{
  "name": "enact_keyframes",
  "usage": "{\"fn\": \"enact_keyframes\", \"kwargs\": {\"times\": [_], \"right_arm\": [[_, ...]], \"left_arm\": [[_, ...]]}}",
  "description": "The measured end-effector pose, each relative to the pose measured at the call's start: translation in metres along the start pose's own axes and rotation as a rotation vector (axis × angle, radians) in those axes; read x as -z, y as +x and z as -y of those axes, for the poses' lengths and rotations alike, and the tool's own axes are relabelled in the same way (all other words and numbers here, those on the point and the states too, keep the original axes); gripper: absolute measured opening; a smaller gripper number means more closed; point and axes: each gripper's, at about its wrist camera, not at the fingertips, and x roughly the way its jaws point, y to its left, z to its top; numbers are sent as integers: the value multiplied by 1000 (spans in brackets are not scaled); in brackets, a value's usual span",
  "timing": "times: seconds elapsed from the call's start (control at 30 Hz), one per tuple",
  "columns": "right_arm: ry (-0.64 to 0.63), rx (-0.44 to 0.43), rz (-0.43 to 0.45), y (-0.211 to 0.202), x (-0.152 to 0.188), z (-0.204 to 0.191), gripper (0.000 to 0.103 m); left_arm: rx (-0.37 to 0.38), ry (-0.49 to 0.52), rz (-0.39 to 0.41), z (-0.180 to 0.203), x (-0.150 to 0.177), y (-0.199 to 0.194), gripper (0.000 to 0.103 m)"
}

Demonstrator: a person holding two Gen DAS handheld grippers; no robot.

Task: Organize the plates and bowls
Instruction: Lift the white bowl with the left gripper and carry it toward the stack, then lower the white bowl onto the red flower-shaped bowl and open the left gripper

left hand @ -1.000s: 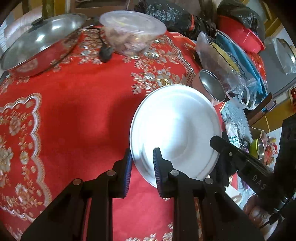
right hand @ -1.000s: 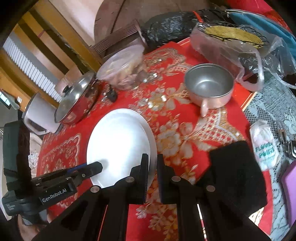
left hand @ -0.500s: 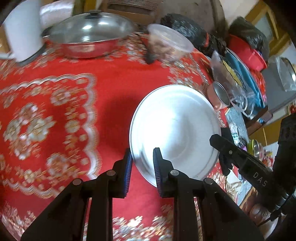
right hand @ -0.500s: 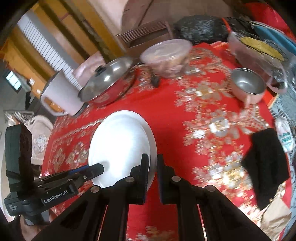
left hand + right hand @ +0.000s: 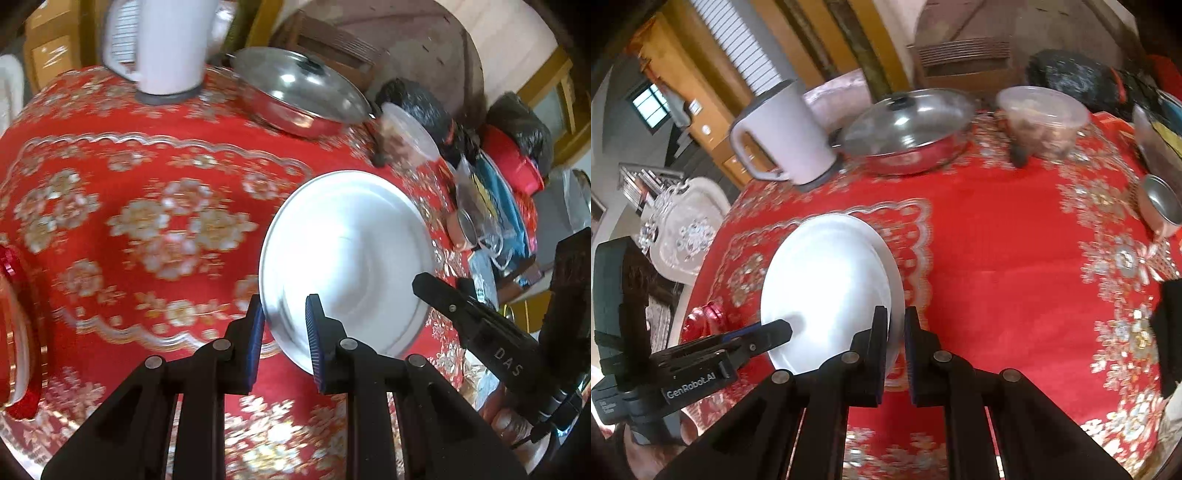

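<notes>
one plate (image 5: pixel 347 254), two grippers (image 5: pixel 284 321) (image 5: pixel 895 332) gripping

one white plate (image 5: pixel 347 254), one lidded steel pan (image 5: pixel 905 129), one white kettle (image 5: pixel 779 136), one clear lidded tub (image 5: pixel 1043 118), one small steel cup (image 5: pixel 1160 205), two grippers, the left gripper (image 5: pixel 284 332) and the right gripper (image 5: pixel 896 343).
</notes>
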Motion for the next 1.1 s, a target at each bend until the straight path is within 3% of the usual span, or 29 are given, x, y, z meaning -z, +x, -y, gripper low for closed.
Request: {"fn": "enact_keyframes", "kwargs": {"times": [0.63,0.97,1.1], "right_arm": [[-197,-144,-60,49,21,-201,9],[-338,-182,-123,80,46,-294,10],[-358,-196,-160,93,56,-312,10]], "left_arm": [[-52,-215,122,-180,28,-106,20],[-107,-316,148,-254,57,-136,20],[-124,-341,148,-274,65,-140,20]]}}
